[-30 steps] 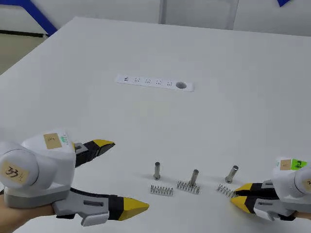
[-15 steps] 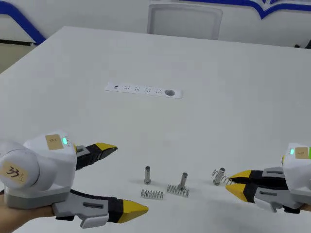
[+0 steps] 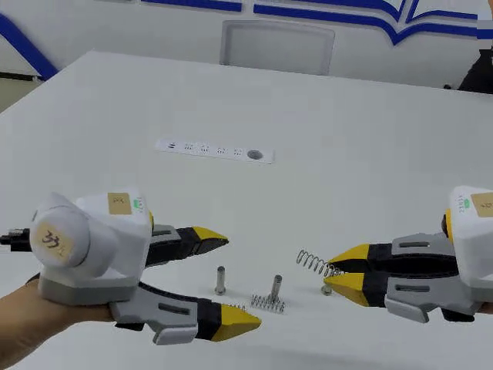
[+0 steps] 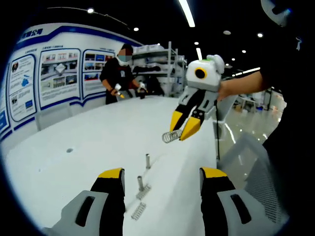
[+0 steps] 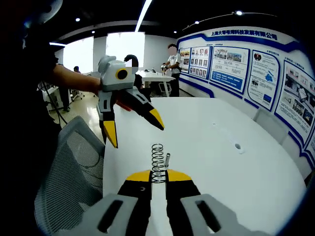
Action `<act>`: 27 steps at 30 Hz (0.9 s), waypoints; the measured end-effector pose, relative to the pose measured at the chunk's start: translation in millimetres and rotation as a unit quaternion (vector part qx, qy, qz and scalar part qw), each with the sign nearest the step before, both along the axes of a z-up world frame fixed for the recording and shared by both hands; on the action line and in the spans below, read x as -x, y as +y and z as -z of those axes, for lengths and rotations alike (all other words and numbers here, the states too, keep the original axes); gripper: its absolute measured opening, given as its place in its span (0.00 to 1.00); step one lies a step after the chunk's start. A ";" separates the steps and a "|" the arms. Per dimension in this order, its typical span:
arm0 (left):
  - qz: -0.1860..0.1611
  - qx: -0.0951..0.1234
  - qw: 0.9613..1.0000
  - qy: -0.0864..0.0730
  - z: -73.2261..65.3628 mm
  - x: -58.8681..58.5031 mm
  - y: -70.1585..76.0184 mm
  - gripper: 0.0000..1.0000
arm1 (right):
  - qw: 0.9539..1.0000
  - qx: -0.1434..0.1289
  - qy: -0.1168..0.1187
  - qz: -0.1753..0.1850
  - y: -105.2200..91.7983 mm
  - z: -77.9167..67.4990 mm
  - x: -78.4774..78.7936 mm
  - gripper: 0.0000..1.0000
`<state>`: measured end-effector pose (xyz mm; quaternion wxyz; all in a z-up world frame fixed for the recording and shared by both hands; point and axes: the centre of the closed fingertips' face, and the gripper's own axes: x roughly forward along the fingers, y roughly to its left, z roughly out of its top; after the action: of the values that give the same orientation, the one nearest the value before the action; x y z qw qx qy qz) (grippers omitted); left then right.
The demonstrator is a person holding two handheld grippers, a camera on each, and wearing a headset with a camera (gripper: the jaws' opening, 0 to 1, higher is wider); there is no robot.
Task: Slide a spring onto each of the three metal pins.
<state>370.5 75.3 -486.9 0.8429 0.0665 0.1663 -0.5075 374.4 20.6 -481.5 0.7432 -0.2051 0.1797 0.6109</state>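
Observation:
My right gripper (image 3: 340, 271) is shut on one end of a wire spring (image 3: 311, 262), which hangs in the air above the white table (image 3: 347, 154). In the right gripper view the spring (image 5: 157, 161) sticks up from the shut tips (image 5: 158, 176), with a pin (image 5: 167, 160) just behind it. Three short metal pins stand in a row: left (image 3: 220, 279), middle (image 3: 276, 287) and right (image 3: 326, 290), the last one low beside the right jaw. A second spring (image 3: 267, 303) lies before the middle pin. My left gripper (image 3: 233, 277) is open and holds nothing, left of the pins.
A white power strip (image 3: 214, 149) lies flat mid-table. A grey chair (image 3: 277, 46) stands behind the far edge. In the left gripper view two springs (image 4: 139, 201) lie near two pins (image 4: 147, 161), and a person (image 4: 120, 73) stands at the far end.
My right gripper has closed on the spring by the right pin and lifted it off the table. The left gripper moved up and right. The head camera tilted up.

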 end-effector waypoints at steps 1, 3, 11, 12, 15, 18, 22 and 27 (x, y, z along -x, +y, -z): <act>0.006 0.001 1.000 -0.002 -1.6 1.2 -2.8 0.61 | 1.000 0.000 -0.003 -0.004 2.5 -1.8 2.0 0.11; 0.020 0.003 1.000 -0.003 -4.5 3.9 -8.5 0.59 | 1.000 0.004 -0.007 -0.012 7.2 -2.9 5.9 0.11; 0.064 -0.008 0.998 -0.001 -3.3 14.6 -20.9 0.48 | 0.998 0.013 -0.013 -0.053 26.3 -4.6 23.3 0.11; 0.067 -0.008 0.998 0.000 -3.5 15.6 -21.9 0.47 | 0.998 0.013 -0.012 -0.055 27.7 -4.5 24.5 0.11; 0.076 -0.008 0.997 0.002 -2.5 19.5 -24.2 0.44 | 0.997 0.015 -0.008 -0.069 32.9 -1.9 30.6 0.11; 0.082 -0.009 0.997 0.006 -0.9 22.5 -24.8 0.40 | 0.996 0.026 -0.008 -0.081 34.8 3.6 35.9 0.11; 0.089 -0.009 0.996 0.008 0.0 26.2 -25.0 0.32 | 0.995 0.032 -0.006 -0.089 36.7 7.9 41.0 0.11; 0.096 -0.013 0.995 0.009 3.1 29.0 -25.5 0.23 | 0.995 0.035 -0.005 -0.092 36.5 9.6 42.6 0.11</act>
<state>341.5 49.7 -490.0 0.7875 0.0889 0.1734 -0.5846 331.8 57.2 -491.1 0.6772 -0.2502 0.1775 0.6688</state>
